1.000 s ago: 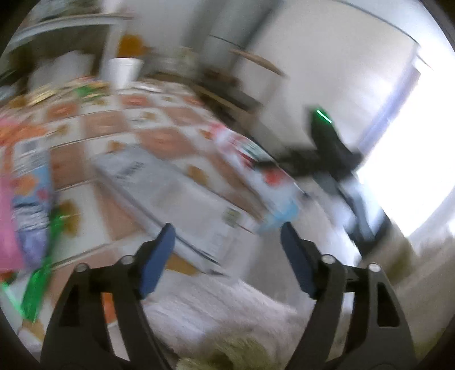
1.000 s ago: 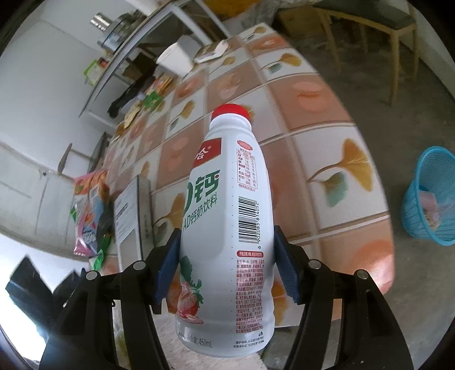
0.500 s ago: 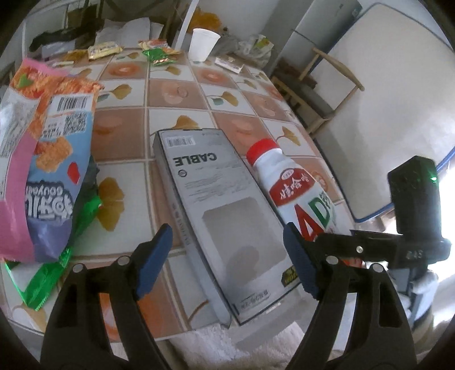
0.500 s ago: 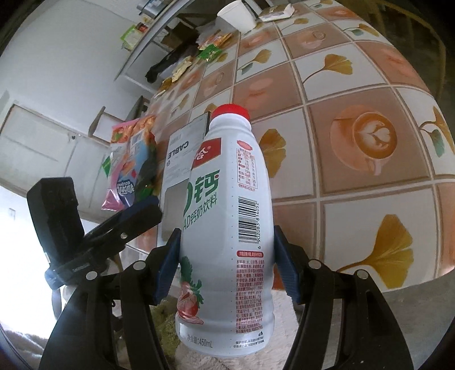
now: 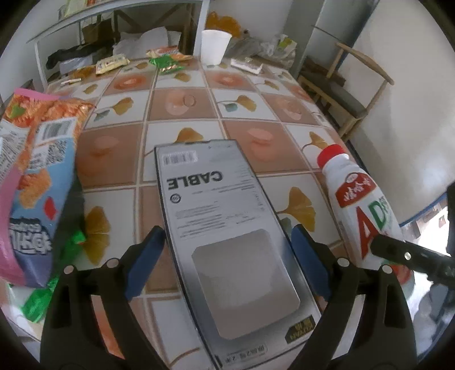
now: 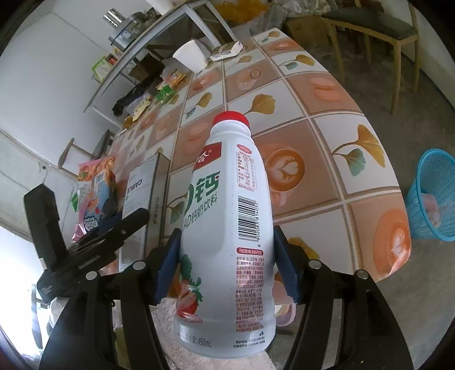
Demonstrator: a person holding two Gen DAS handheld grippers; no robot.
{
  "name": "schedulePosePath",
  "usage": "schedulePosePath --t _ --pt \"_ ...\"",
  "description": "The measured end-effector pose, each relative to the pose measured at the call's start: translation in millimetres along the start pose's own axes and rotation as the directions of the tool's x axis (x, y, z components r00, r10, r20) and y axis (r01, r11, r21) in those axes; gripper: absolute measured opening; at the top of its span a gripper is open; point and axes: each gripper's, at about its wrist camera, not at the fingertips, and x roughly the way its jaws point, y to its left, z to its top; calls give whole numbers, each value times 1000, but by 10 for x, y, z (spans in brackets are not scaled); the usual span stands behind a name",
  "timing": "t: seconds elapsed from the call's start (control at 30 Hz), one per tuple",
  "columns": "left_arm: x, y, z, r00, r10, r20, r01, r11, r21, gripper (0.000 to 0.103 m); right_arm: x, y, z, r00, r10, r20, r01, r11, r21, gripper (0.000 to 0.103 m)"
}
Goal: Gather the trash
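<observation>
Left claw (image 5: 227, 263) wider; "CABLE" box (image 5: 224, 227)

A table (image 5: 182, 99) carried a cloth printed in squares of ginkgo leaves and coffee cups. Behind its far edge stood a metal shelving unit (image 5: 113, 17), with dark clothing (image 5: 71, 55) and white bags (image 5: 145, 38) lying on a lower level. In the right wrist view, a metal pot (image 6: 122, 28) sat on the top shelf and small packets stood further along it. A wooden chair (image 5: 349, 94) with a grey seat stood just beside the table's right side, against a white wall (image 5: 406, 94). The floor (image 6: 426, 91) was bare grey concrete. A second wooden chair back (image 6: 68, 150) showed near the table's left end, by a pale panelled wall.
</observation>
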Motion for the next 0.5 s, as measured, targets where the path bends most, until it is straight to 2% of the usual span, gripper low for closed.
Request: schedulePosePath --t 0.13,0.27,0.5 --pt "41 -50 -4 999 16 34 -17 1000 26 88 4 9 -15 1000 -2 10 2 1000 0 61" --pt "32 -85 -48 998 -7 63 1 996 94 88 23 34 -12 1000 -2 12 2 1000 1 61" --pt "-67 -91 -152 997 -75 5 73 983 168 88 24 20 -14 1000 13 7 -13 1000 15 61"
